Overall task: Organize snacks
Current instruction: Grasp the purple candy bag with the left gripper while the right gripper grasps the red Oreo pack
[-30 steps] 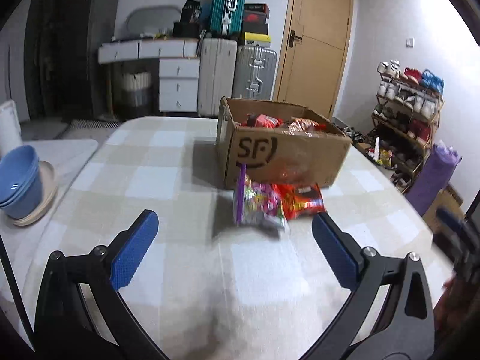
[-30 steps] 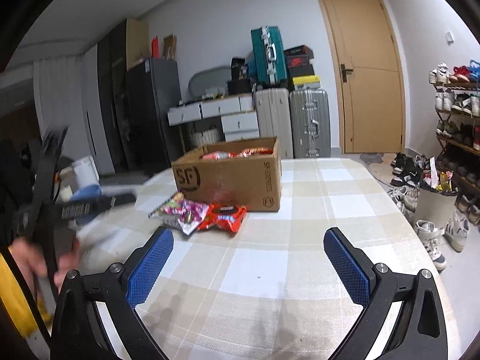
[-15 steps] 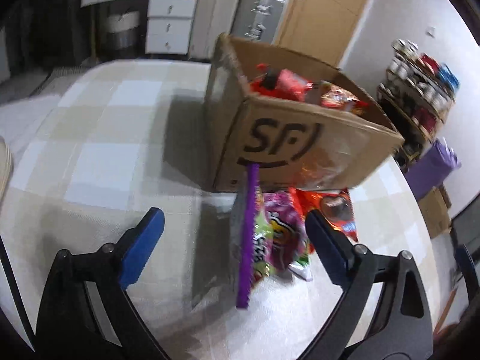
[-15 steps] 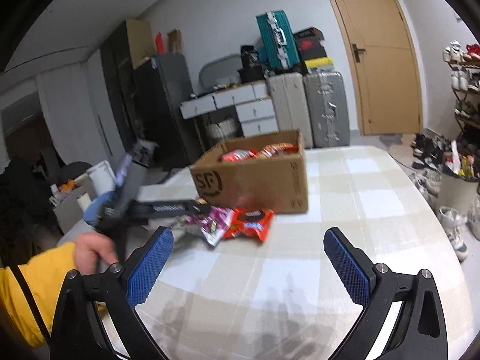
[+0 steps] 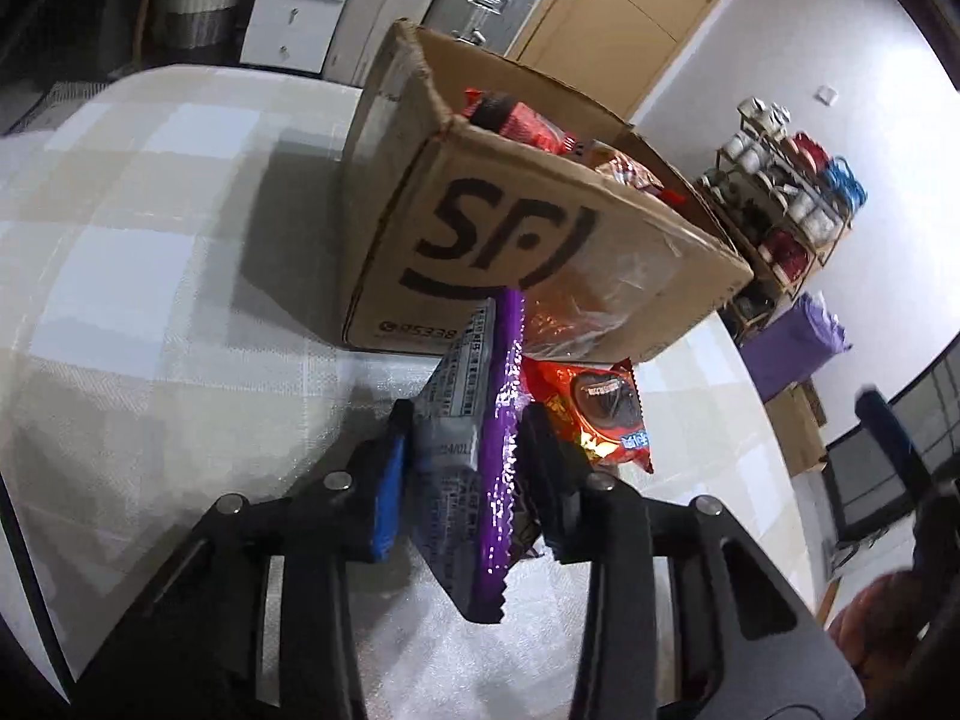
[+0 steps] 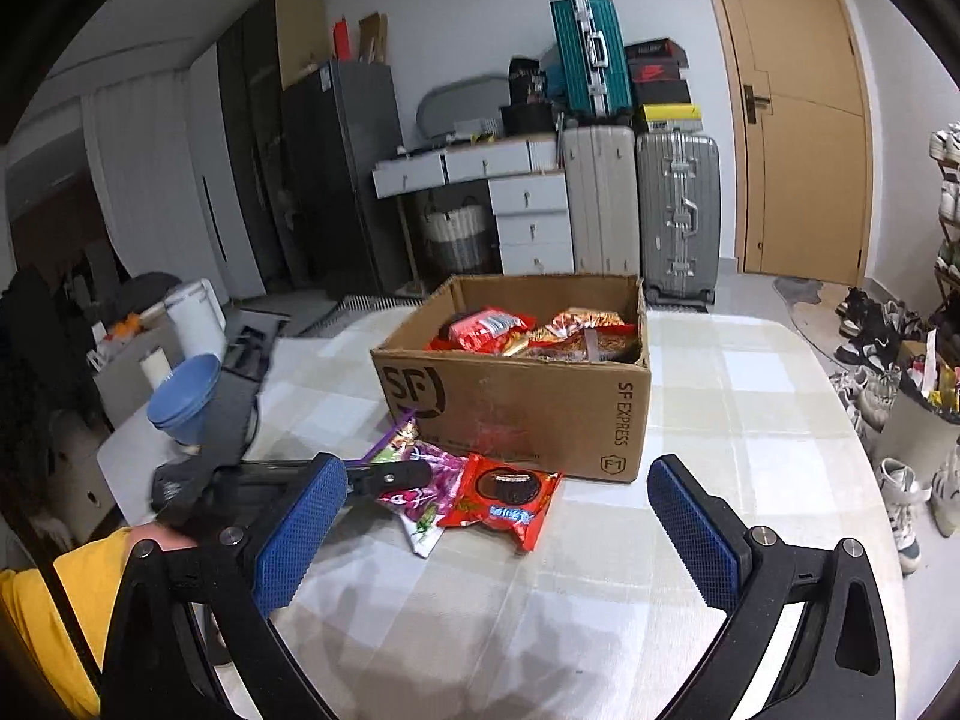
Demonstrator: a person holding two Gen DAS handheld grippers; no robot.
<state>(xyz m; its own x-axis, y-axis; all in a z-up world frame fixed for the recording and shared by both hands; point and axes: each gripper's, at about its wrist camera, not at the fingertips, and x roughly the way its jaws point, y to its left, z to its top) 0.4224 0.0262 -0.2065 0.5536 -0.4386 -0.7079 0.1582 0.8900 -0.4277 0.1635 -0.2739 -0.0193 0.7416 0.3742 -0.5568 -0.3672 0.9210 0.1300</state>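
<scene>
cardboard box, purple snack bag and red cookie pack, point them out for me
cardboard box [image 6: 510, 414]: right wrist view, on its front wall.
purple snack bag [image 5: 503, 420]: left wrist view, on its purple sealed edge.
red cookie pack [image 6: 504, 495]: right wrist view, on the middle of its face.

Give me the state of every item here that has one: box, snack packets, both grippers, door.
Cardboard box: open-topped, partly filled with snacks.
Purple snack packet: standing on edge between the closing left gripper jaws.
Red cookie packet: lying flat on the table, ungripped.
Right gripper: open, empty.
Door: closed.
</scene>
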